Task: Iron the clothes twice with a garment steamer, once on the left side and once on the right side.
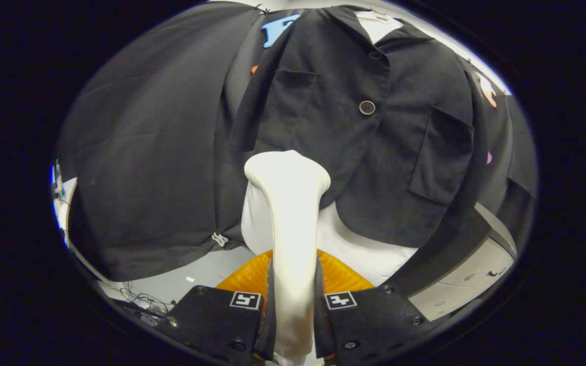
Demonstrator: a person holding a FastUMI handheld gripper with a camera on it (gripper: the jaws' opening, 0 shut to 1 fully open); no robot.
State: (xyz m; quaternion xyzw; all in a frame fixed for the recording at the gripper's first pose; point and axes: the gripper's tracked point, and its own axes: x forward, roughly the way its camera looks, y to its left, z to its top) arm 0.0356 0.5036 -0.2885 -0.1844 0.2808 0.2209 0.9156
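Steamer (289, 203) handle sits clamped between both fingers of the gripper (293, 305), head raised just before the lower front of the black jacket (354, 117) hanging ahead — apparently starting a pass — next it must press on and glide along one side.

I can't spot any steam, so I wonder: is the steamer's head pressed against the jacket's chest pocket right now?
No. The garment steamer, clamped by the gripper, has its head near the jacket's lower hem, well below that pocket.
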